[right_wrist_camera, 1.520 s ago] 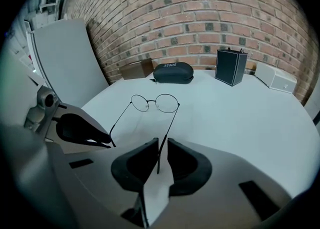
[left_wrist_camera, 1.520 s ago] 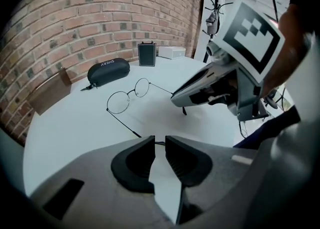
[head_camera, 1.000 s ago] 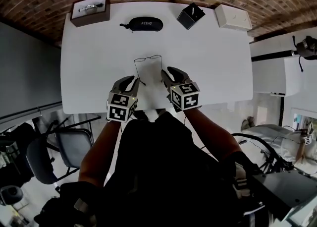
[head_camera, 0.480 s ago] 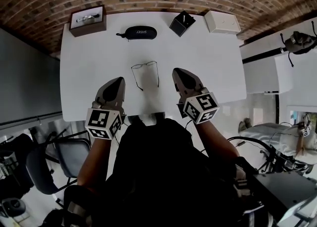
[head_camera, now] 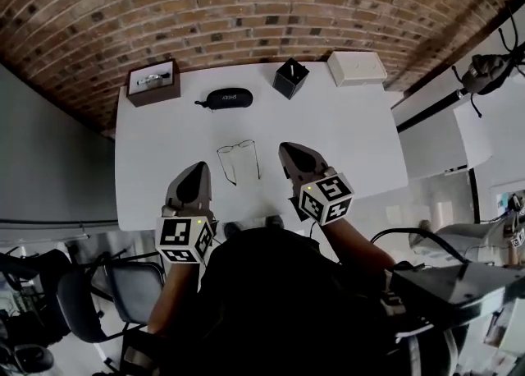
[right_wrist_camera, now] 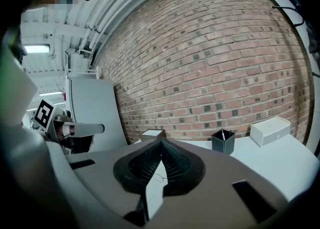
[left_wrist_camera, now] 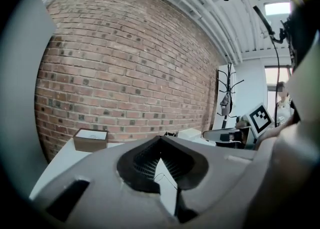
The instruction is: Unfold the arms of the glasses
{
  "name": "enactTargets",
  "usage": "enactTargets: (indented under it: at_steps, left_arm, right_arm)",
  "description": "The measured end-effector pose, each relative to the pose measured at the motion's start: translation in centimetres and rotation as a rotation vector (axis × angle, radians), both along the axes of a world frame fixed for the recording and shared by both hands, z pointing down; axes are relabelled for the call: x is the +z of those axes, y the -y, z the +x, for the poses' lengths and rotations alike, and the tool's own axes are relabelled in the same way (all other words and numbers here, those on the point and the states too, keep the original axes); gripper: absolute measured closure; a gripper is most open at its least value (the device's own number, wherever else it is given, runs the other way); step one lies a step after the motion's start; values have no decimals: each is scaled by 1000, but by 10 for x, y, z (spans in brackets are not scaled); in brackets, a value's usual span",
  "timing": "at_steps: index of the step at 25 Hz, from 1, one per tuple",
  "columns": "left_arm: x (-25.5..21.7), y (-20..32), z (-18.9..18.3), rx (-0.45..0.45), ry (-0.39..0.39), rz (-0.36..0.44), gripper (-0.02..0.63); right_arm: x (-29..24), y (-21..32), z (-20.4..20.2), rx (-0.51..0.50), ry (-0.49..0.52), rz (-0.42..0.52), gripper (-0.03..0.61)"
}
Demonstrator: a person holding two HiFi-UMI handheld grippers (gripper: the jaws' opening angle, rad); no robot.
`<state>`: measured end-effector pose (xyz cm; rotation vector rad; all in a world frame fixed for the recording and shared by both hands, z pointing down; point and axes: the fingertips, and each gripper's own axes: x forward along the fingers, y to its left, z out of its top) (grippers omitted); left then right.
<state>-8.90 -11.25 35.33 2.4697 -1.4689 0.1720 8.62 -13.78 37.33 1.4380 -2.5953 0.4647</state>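
Note:
Thin wire-rimmed glasses lie on the white table, lenses toward the wall and both arms stretched out toward me. My left gripper hangs above the table's near edge, left of the glasses, shut and empty. My right gripper hangs to their right, also shut with nothing in it. Neither touches the glasses. In the left gripper view the jaws meet at the tips, and in the right gripper view the jaws do the same. The glasses show faintly through the slit below them.
Along the table's far edge by the brick wall stand a brown open box, a black glasses case, a black pen holder and a white box. A chair is at my lower left.
Both grippers have risen off the table and drawn back from the glasses, which stay lying where they were. The head view has tilted up toward the wall.

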Motion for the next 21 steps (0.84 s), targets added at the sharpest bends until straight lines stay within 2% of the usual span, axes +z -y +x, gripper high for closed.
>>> enactTargets:
  at_steps: [4,12,21]
  left_arm:
    - [-9,1,5,-25,-8,-1,603]
    - [-19,-2,5,-82,-14,-2,603]
    - [-23,-5,1,-122,-7,1,604]
  right_arm:
    - [-6,-1,4,-18,0,4,571]
    - [-9,-3,26,9,43,4,571]
    - [-24,1,21,-41,78,46,571]
